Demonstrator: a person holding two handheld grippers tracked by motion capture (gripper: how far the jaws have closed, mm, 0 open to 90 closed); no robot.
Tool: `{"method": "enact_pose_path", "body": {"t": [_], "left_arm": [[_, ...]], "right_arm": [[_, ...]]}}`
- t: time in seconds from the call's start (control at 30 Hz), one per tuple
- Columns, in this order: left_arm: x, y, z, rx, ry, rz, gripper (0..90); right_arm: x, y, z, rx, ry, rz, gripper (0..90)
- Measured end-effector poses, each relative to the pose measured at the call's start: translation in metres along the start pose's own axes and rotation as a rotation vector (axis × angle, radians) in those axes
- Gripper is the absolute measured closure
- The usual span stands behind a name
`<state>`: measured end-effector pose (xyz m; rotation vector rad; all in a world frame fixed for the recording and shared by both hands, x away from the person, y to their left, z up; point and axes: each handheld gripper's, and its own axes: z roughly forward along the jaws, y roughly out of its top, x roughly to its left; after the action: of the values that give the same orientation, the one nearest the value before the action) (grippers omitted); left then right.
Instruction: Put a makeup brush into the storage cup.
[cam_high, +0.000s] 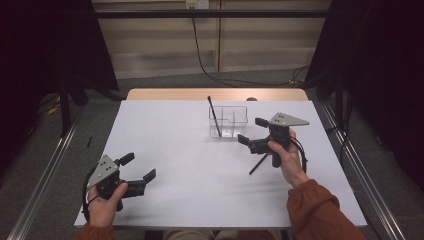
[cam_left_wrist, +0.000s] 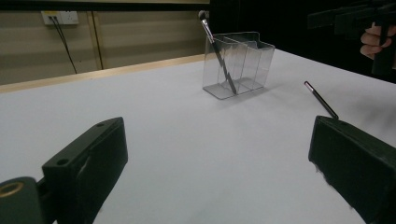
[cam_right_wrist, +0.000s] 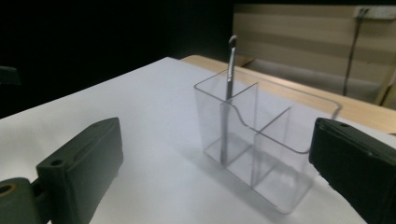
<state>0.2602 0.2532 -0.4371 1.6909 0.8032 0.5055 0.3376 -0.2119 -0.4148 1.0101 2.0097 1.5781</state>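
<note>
We see the right hand-held gripper (cam_high: 251, 134) held above the table (cam_high: 175, 150), its jaws spread apart with nothing between them; it sits just in front of a clear plastic organizer (cam_high: 228, 120), which its own view frames between the two black jaws (cam_right_wrist: 261, 149). The organizer is a transparent, open-topped box split by thin walls into compartments; one wall dips in a curved step; its base rests flat on the white tabletop near the far edge. In the leftmost compartment, as the high view has it, stands a slim dark makeup brush (cam_high: 214, 116); it leans, handle end down on the organizer floor, its bristled tip rising above the rim (cam_right_wrist: 229, 60). A second thin dark brush (cam_high: 258, 164) lies flat on the table just below the right hand (cam_high: 285, 155), well apart from the organizer; from the left gripper view we make out its pale tip pointing away (cam_left_wrist: 320, 99). Farther out, the left hand-held gripper (cam_high: 140, 167) rests near the table's near-left corner, held by the left hand (cam_high: 105, 200); its jaws also stand wide apart and empty, well apart from both brushes.
</note>
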Motion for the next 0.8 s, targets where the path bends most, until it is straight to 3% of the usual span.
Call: {"method": "enact_pose_path", "body": {"t": [0.13, 0.2, 0.33, 0.47, 0.8], "left_arm": [[0.0, 0.0, 0.0, -0.001, 0.002, 0.0, 4.6], [-0.001, 0.0, -0.001, -0.005, -0.001, -0.001, 4.6], [-0.002, 0.0, -0.001, -0.006, -0.001, -0.004, 4.6], [-0.001, 0.0, -0.002, -0.006, 0.001, -0.001, 4.6], [-0.003, -0.001, -0.006, -0.015, 0.012, -0.009, 4.5]], "right_arm": [[-0.001, -0.005, -0.012, 0.012, 0.003, 0.014, 1.8], [0.0, -0.006, -0.018, -0.007, -0.02, 0.015, 2.2], [0.0, -0.012, -0.028, 0.027, -0.021, 0.021, 2.2], [0.0, -0.018, -0.039, 0.024, -0.022, 0.042, 2.2], [0.01, -0.027, -0.062, -0.007, -0.045, 0.025, 2.7]]}}
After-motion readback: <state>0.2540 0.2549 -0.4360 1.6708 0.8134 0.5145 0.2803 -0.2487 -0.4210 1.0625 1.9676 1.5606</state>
